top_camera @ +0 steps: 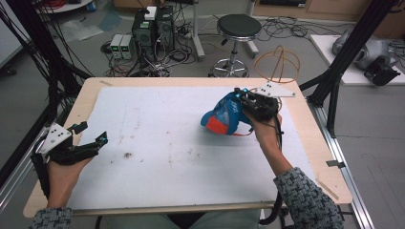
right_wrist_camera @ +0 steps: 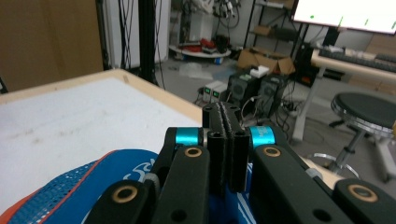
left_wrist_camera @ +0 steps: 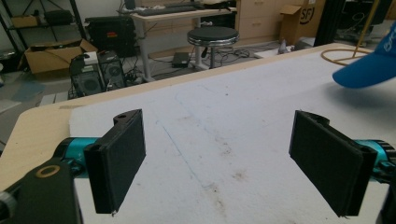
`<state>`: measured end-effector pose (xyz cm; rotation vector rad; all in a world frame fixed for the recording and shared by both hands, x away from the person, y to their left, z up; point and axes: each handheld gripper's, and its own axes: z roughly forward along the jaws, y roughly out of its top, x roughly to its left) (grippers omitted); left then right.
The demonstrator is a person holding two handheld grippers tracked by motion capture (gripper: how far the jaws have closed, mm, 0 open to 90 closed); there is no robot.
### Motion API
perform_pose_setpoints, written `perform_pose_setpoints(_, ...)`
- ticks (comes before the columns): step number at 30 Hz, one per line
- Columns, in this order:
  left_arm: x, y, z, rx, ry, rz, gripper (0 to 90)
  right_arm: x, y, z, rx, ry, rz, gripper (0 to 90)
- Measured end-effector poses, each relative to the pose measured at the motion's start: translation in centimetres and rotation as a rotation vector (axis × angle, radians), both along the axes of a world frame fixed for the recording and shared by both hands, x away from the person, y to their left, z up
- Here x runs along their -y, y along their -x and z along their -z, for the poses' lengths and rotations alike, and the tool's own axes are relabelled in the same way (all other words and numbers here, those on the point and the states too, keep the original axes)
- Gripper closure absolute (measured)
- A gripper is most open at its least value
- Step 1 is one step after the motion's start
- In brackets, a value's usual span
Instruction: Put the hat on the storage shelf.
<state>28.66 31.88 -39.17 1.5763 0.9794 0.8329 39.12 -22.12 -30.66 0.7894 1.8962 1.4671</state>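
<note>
A blue cap (top_camera: 223, 117) with an orange mesh back hangs a little above the right half of the white mat (top_camera: 157, 143). My right gripper (top_camera: 239, 94) is shut on the cap's cloth, and the person's hand holds it from the near right. In the right gripper view the jaws (right_wrist_camera: 225, 122) press flat together, with the cap (right_wrist_camera: 88, 189) bulging below them. My left gripper (top_camera: 92, 133) rests at the table's left edge, open, with nothing between its pads (left_wrist_camera: 119, 163). The left gripper view catches the cap's blue brim (left_wrist_camera: 373, 65) at far right.
A copper wire hoop stand (top_camera: 277, 62) sits at the table's far right corner. Beyond the far edge stand a black stool (top_camera: 238, 27) and computer cases (top_camera: 153, 28) amid cables. Black frame posts flank the table on both sides.
</note>
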Motion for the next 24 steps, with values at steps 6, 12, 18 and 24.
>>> perform_pose_setpoints(6, 0.0, 0.0, 0.0, -0.002, 0.0, 0.0, 18.7, -0.1, -1.1, -3.7, 0.061, -0.022, -0.014, 89.6)
perform_pose_setpoints(12, 0.0, -0.1, 0.1, -0.002, 0.005, 0.003, 18.7, 0.0, -2.3, -7.1, 0.11, -0.022, -0.033, 89.6)
perform_pose_setpoints(18, 0.0, -0.1, 0.2, -0.008, 0.003, 0.007, 18.7, 0.0, -3.1, -10.0, 0.157, 0.011, -0.038, 89.6)
perform_pose_setpoints(24, 0.1, -0.2, 0.3, -0.006, 0.004, 0.007, 18.7, 0.4, -3.8, -12.0, 0.186, 0.028, -0.02, 89.6)
